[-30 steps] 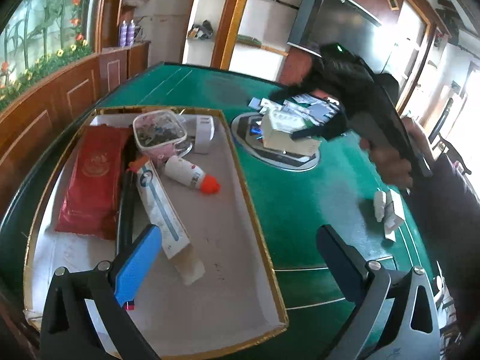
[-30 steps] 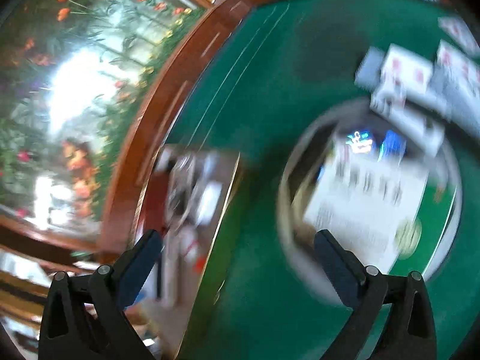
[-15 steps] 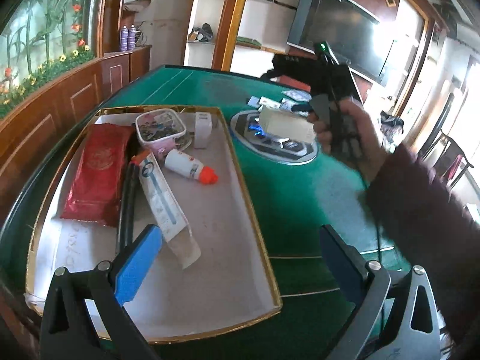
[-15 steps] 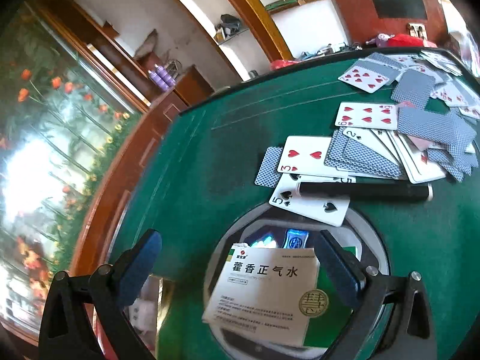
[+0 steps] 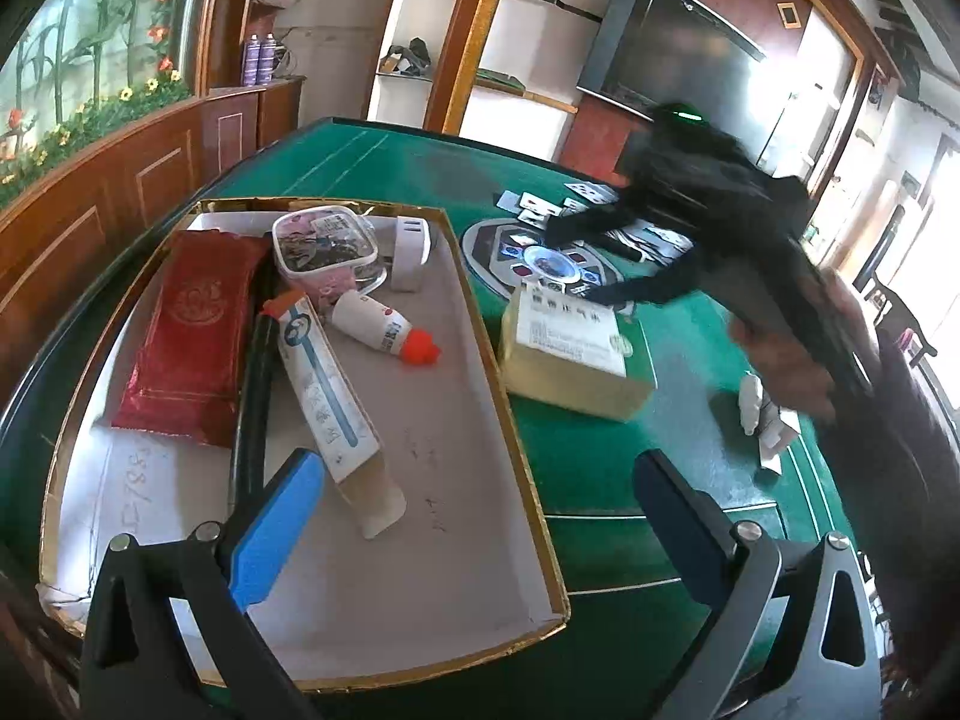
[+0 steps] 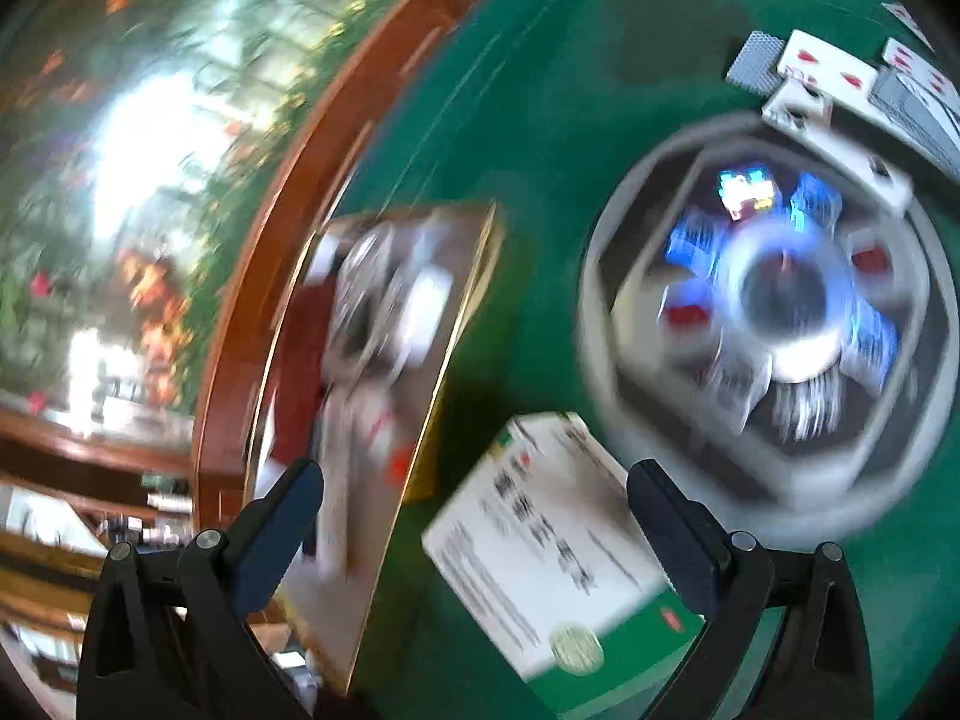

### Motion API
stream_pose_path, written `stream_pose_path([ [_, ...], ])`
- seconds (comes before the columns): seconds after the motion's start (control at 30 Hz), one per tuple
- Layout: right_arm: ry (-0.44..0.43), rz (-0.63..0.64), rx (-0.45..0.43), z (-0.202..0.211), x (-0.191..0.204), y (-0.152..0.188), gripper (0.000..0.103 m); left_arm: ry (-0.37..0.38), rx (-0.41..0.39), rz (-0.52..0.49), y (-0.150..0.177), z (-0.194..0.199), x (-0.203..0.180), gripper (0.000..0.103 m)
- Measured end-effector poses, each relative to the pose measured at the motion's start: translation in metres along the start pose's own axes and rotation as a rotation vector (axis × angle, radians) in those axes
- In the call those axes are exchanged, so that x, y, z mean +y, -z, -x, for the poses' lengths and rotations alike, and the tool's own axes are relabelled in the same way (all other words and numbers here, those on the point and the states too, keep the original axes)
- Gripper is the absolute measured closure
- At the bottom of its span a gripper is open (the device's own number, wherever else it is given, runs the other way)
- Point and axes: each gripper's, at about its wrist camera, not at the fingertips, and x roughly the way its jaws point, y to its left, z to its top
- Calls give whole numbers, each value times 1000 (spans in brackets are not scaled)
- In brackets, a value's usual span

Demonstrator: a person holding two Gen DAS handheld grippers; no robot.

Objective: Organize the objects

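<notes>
Lying between spread right claw (image 6: pixel 474 516) fingers: medicine box (image 6: pixel 540 546), untouched.

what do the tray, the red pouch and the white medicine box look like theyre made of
Tray: looks like matte cardboard with a gold foil rim; thin folded walls.
Red pouch: glossy foil or plastic, judging by its sheen and crimped end.
White medicine box: printed paperboard, crisp folded edges.

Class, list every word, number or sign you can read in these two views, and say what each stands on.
"788": handwritten sideways on the tray floor; the marks around it are unclear.
Medicine box: printed lines, too blurred to read in either view.
Toothpaste carton, small bottle, red packet: print too small to read.
Playing cards: red pips only, no legible number.
</notes>
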Motion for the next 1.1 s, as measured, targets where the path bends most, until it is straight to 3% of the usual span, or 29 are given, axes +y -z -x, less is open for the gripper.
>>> stream_pose_path([
  [0.13, 88, -84, -308, 78, -17, 49, 0, 27, -2, -19, -2, 2, -11, 0],
  [0.17, 170, -122, -432, 103, -24, 67, 0, 43, 0, -24, -3, 1, -16, 0],
  [0.27, 360, -212, -683, 147, -42, 97, 0, 113, 42, -29, -8, -9, -35, 0],
  [0.37, 435, -250, -795, 165, -54, 113, 0, 138, 56, -49, -19, -24, -55, 1],
  [0.53, 443, -262, -831, 173, -74, 124, 0, 56, 24, -108, -54, -57, -78, 1],
  [0.73, 368, -313, -850, 182, -77, 145, 0, 22, 118, -23, -90, -116, -66, 1],
  [0.83, 324, -334, -863, 182, -82, 146, 0, -37, 168, -6, -93, -142, -59, 1],
  [0.97, 296, -333, -862, 184, -81, 146, 0, -74, 220, -53, -91, -161, -67, 1],
  [1.07, 295, -328, -854, 182, -79, 145, 0, 46, 315, -18, -83, -164, -78, 1],
  [1.1, 292, -329, -851, 182, -79, 145, 0, 150, 365, 7, -78, -163, -85, 1],
])
